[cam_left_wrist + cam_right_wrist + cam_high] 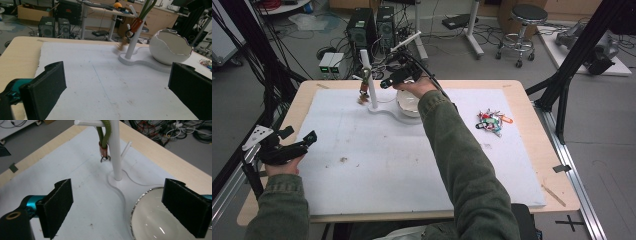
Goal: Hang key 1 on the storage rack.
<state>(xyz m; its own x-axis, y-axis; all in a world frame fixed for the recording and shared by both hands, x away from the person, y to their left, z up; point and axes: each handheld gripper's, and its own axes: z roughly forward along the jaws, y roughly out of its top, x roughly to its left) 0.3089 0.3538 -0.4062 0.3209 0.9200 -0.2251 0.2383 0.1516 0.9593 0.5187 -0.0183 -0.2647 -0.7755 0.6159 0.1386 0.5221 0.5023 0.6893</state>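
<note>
The keyring [104, 146] hangs by its green loop from a peg of the white stand [115, 152] at the table's far side, just beyond the right gripper [125, 210], whose jaws gape empty; the left gripper [292, 142] idles wide, near-left.

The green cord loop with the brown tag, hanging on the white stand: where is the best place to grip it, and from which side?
Probably at the brown tag just under the green cord loop. It hangs free beside the white stand post, clear of the table. The open right gripper could come level from the side away from the post, jaws either side of the tag.
</note>
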